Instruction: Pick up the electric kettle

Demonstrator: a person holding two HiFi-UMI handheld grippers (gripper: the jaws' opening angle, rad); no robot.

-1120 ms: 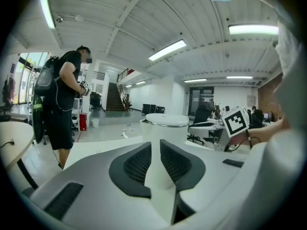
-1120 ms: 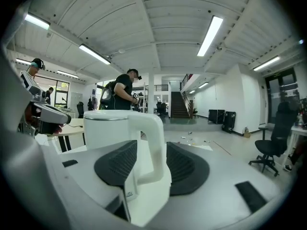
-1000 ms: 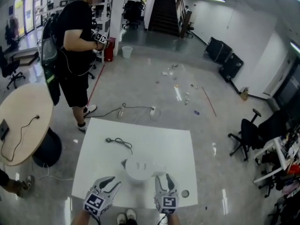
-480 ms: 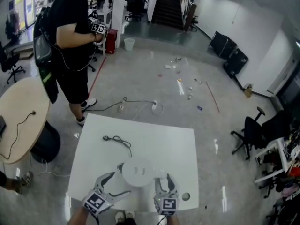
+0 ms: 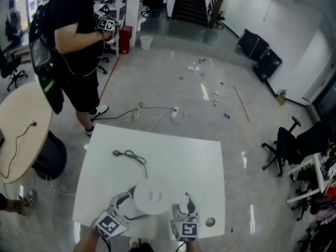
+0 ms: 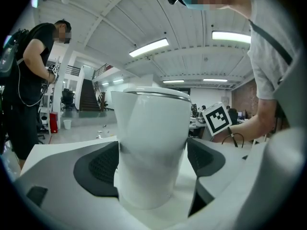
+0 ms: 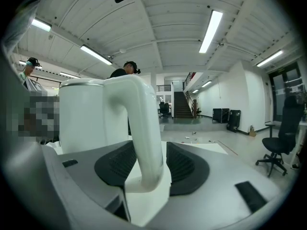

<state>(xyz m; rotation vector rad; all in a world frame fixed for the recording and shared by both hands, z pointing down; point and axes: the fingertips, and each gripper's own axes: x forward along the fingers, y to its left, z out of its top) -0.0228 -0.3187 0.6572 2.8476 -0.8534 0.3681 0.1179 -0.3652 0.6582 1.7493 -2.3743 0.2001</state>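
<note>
The pick-up is part done: a grip is on, and I judge the lift has not begun. The kettle (image 5: 152, 196) stands at the near edge of the white surface (image 5: 178, 156), and from the head view it looks to be resting there, though no view shows its underside plainly.

The right gripper (image 5: 182, 203) is closed on the handle (image 7: 144, 133). In the right gripper view the white loop runs down between the jaws, with the dark pads (image 7: 184, 169) tight on either side of it and the body rising at 10 o'clock beyond.

The left gripper (image 5: 128, 206) has spread wide, and its jaws have just been opening. In the left gripper view the round body fills the gap dead ahead at 12 o'clock. Its pads (image 6: 103, 164) sit just beside the flanks at 9 and 3 o'clock. I see no sign that they press on it, so I take this gripper as unclosed, placed to steady the body.

In the head view the kettle lies at about 1 o'clock from the left gripper and 11 o'clock from the right gripper, between the two.

What is left, as I judge it, is to close the left jaws on the body if a second hold is wanted, then raise the kettle clear of the surface.
</note>
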